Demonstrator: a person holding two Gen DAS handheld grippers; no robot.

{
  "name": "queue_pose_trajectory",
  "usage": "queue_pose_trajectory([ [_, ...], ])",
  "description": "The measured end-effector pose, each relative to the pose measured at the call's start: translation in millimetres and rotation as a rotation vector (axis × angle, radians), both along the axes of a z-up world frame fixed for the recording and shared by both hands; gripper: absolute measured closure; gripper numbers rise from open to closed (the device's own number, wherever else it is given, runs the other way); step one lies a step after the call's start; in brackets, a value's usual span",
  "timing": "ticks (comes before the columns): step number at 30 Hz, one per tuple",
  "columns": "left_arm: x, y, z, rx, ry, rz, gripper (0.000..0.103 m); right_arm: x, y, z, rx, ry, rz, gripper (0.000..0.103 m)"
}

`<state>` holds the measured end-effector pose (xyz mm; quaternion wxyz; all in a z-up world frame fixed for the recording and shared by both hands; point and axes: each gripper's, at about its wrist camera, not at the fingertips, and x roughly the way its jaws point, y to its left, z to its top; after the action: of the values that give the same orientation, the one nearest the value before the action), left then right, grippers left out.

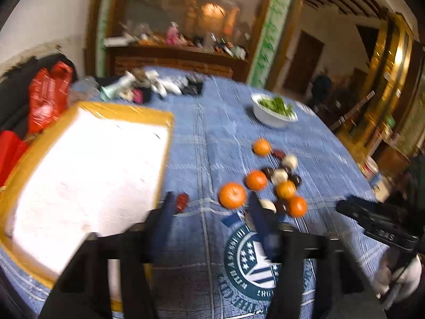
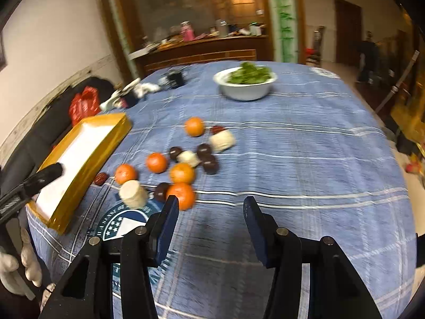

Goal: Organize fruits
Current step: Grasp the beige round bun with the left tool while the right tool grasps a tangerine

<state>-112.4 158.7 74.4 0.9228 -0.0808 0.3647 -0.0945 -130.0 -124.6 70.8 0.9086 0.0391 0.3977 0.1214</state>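
Several oranges [image 1: 232, 195] [image 2: 181, 195], dark round fruits [image 2: 209, 163], pale cut chunks [image 2: 132, 194] and a red date [image 1: 182, 202] [image 2: 100, 178] lie loose on the blue tablecloth. A shallow yellow box with a white inside [image 1: 87, 175] [image 2: 79, 148] sits to their left. My left gripper [image 1: 209, 207] is open and empty, hovering just short of the nearest orange. My right gripper [image 2: 211, 210] is open and empty, near the closest orange; it also shows in the left wrist view [image 1: 345, 208].
A white bowl of green leaves [image 1: 275, 110] [image 2: 245, 82] stands at the back of the table. Small clutter [image 1: 154, 85] lies at the far left edge. A red bag [image 1: 49, 93] hangs beyond the table. The table edge drops off at the right.
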Motion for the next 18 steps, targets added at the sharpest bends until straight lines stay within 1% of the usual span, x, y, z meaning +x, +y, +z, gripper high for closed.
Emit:
queue_pose_trajectory([
  [2,5,-7,-8,-0.007,0.031,-0.037,0.059,11,14,-7,-0.001,0.014,0.047,0.048],
  [4,7,-16,-12,0.005,0.038,-0.075,0.059,21,23,-13,-0.002,0.028,0.066,0.048],
  [7,11,-36,-18,0.042,0.048,-0.14,0.059,37,25,-24,0.015,0.059,0.08,0.048],
  [12,25,-64,-30,0.089,0.087,-0.234,0.059,47,29,-39,0.027,0.093,0.125,0.049],
  [15,34,-78,-40,0.137,0.115,-0.255,0.059,52,32,-47,0.022,0.113,0.141,0.051],
  [18,46,-86,-52,0.149,0.163,-0.261,0.059,59,32,-53,0.047,0.133,0.148,0.052],
])
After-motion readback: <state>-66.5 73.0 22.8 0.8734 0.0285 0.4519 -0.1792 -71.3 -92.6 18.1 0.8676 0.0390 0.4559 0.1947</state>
